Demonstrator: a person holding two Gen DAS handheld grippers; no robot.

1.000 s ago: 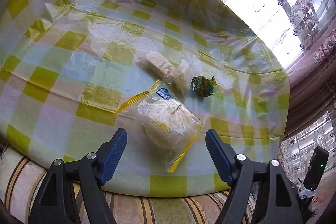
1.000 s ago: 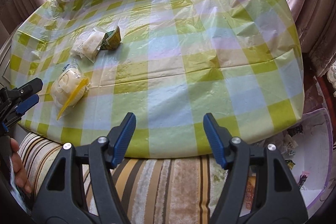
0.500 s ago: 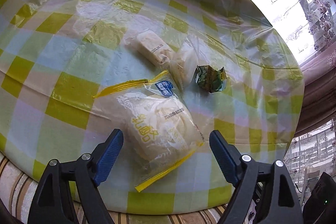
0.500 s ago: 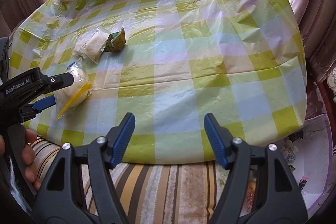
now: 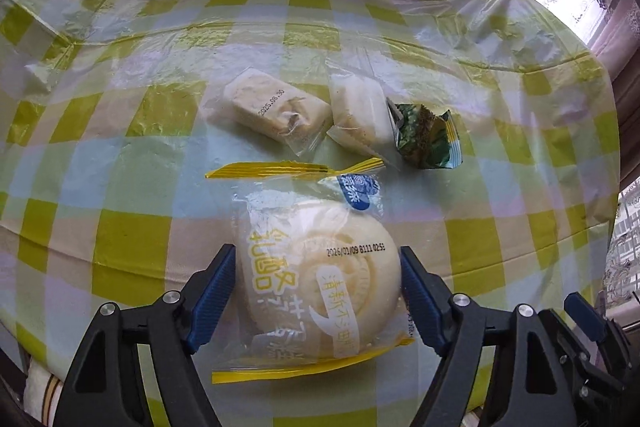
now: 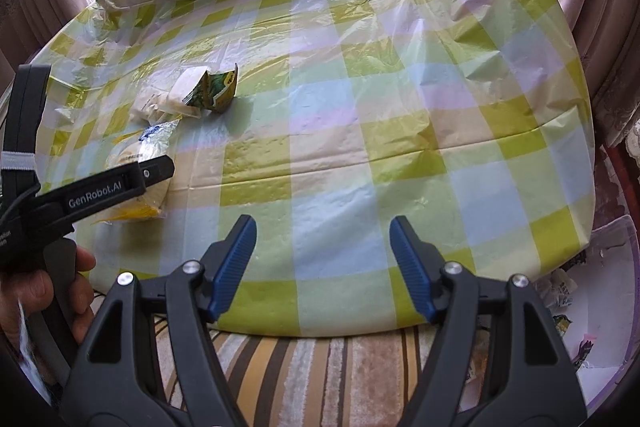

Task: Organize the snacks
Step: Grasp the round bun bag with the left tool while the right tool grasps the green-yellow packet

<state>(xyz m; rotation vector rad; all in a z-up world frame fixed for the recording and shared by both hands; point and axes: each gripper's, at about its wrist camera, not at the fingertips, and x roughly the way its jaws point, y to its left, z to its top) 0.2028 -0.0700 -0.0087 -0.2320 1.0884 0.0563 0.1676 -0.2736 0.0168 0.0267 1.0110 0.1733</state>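
Left tongs (image 5: 314, 283) closing around bagged bun (image 5: 320, 279), checked tablecloth (image 5: 132, 239)

A glossy plastic cloth checked in lime green, pale blue, cream and soft lilac covers the table (image 5: 132, 227). The round cream-white bun in clear wrap (image 5: 320, 267) carries yellow bands along both sealed ends, yellow and white lettering, a black date stamp and a blue badge near its top corner. The pale beige oblong cake in clear film (image 5: 276, 107) also bears a dark printed date. Beside it lies a whitish cake in a clear packet (image 5: 360, 111), then a crumpled dark green foil packet (image 5: 428, 135) with a yellow and light blue edge. The left gripper (image 5: 316, 291) and right gripper (image 6: 322, 263) are black with ribbed blue pads. Below the table shows a rug striped in brown, tan and white (image 6: 320, 379).
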